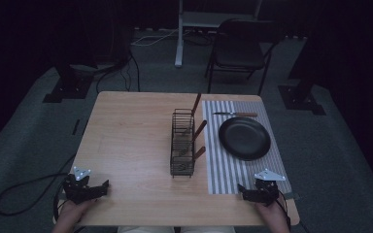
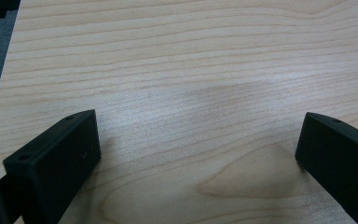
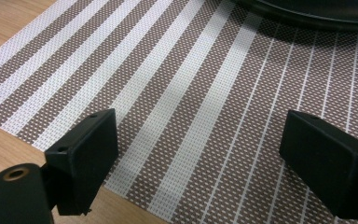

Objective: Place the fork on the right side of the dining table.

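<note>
I hold my left gripper (image 1: pixel 93 190) low over the bare near-left corner of the worktop (image 1: pixel 131 141), jaws wide apart with only wood grain between them. My right gripper (image 1: pixel 258 192) sits at the near edge of the striped placemat (image 1: pixel 223 170), its jaws also spread wide, nothing in them; from its own camera I see the mat's stripes and the rim of the black plate (image 3: pixel 317 11) just beyond. Both rest well back from the work, which leaves either one free to reach in. The wire caddy (image 1: pixel 182 143) stands mid-worktop, just left of the mat, with three wooden-handled utensils (image 1: pixel 199 130) leaning out toward the plate, easy for my right gripper to take. A knife (image 1: pixel 235 114) already lies across the mat beyond the plate, so I judge the setting has been started and the caddy's pieces come next.
</note>
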Demonstrator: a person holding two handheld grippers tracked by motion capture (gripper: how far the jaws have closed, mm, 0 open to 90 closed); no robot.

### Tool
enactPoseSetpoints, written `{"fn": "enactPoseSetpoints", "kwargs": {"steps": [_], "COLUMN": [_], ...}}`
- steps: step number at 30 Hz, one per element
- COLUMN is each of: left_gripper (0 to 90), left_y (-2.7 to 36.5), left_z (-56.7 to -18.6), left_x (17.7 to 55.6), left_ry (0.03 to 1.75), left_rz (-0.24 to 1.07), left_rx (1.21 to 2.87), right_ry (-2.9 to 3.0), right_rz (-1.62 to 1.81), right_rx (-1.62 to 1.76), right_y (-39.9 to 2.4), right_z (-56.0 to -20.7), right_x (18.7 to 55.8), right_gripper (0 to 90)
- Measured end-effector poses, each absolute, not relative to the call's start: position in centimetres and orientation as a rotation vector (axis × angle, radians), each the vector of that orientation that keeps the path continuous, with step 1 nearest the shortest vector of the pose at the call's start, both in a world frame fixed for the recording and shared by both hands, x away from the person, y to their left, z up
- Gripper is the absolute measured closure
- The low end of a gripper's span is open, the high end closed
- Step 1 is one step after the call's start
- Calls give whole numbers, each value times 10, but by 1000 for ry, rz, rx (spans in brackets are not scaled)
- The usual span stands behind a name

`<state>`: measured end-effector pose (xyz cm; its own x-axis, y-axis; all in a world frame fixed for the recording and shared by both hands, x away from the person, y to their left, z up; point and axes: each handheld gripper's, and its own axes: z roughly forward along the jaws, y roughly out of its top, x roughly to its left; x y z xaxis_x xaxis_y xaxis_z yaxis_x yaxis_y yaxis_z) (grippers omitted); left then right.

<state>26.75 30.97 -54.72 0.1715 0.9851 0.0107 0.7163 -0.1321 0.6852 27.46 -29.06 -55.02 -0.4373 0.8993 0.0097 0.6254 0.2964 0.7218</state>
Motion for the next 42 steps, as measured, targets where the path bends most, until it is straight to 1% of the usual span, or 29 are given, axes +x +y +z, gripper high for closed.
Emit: {"fn": "enactPoseSetpoints", "kwargs": {"steps": [6, 28, 33, 34, 42], "left_gripper": [0, 0, 0, 0, 0], "left_y": [310, 310, 310, 310, 311], "left_z": [-547, -547, -547, -547, -547], "left_x": [268, 268, 268, 268, 268], "left_ry": [1622, 1609, 1609, 1609, 1609], "left_rz": [655, 652, 652, 652, 651], "left_rx": [1898, 1905, 1905, 1905, 1908], "right_ry": [2159, 2194, 2239, 2246, 2238], "right_rz": [920, 821, 760, 760, 828], "right_rx": [1385, 1464, 1481, 1479, 1487], "right_y": [-292, -287, -284, -284, -281], "right_z": [-550, -542, -538, -537, -522], "right_x": [272, 275, 281, 281, 286], "right_gripper": [111, 112, 118, 134, 134]}}
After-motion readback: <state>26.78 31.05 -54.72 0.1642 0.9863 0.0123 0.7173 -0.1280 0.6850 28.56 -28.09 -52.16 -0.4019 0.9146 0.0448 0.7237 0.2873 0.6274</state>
